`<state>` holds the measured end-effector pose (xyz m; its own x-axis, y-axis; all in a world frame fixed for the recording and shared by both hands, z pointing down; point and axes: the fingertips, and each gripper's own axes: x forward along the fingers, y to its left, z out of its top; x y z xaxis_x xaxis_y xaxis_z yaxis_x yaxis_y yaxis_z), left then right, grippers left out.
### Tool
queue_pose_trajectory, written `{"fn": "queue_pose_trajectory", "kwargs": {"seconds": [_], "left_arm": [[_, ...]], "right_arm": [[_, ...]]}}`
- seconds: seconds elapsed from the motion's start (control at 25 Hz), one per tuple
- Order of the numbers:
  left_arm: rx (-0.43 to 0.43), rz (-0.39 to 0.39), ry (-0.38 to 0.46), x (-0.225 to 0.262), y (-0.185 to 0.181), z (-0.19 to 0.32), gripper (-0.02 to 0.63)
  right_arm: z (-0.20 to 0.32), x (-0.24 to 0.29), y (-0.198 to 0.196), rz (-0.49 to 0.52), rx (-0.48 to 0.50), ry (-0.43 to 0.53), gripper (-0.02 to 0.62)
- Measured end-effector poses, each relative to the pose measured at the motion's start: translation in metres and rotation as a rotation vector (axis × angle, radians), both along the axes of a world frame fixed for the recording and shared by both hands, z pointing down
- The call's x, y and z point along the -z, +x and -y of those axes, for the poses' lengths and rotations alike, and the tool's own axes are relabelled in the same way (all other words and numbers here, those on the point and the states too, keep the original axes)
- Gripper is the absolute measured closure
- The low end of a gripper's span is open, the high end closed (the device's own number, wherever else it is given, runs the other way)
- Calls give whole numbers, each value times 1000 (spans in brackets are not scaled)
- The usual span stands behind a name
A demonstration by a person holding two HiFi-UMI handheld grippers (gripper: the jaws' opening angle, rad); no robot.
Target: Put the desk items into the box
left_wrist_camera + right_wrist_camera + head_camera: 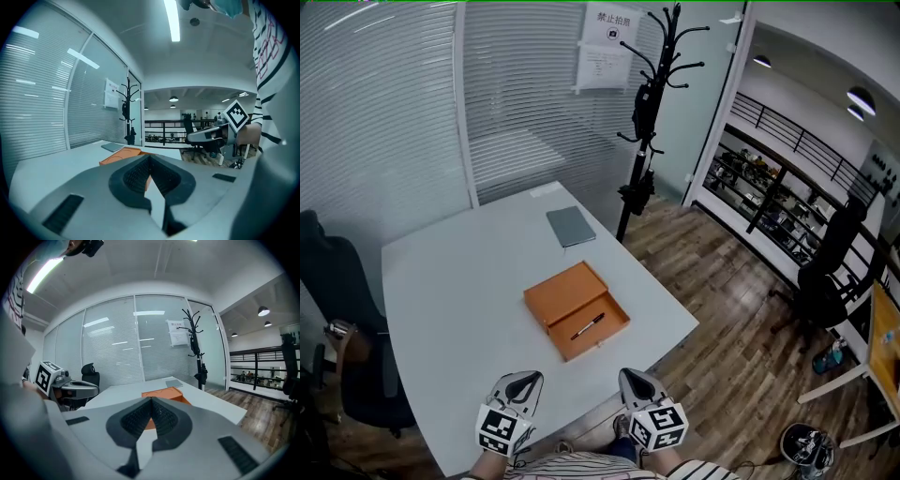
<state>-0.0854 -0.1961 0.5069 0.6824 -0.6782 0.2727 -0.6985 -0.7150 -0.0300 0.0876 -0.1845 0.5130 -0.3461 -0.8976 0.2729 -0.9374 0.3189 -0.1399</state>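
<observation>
Box: the orange box (pixel 565 292) lies open near the middle of the white table (pixel 459 281), its lid folded back toward the far side.
Contents: a dark pen (pixel 588 326) lies slantwise in the tray.
Beyond: a grey notebook (pixel 570 226) lies flat near the far edge, apart from the orange box.
Left: the left gripper (pixel 523 378) hangs at the near table edge, jaws pressed tip to tip with nothing between them.
Right: the right gripper (pixel 635 376), just beside it, is likewise closed and empty.
Aim: both point toward the orange box.
Room: a black coat stand (pixel 642 112) rises by the glass wall, and an office chair (pixel 337 309) sits at the table's left.
</observation>
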Motion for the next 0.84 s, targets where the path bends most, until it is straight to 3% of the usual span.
{"fn": "queue_pose_trajectory", "kwargs": {"seconds": [0.48,0.84], "left_arm": [[20,-2,-14,-10,-25,-25,584],[34,-14,-10,-6,-24,-24,583]], "right_arm": [[-17,-10,-29,4,21,-15,571],[-17,-9,-27,8,22,-15,571]]}}
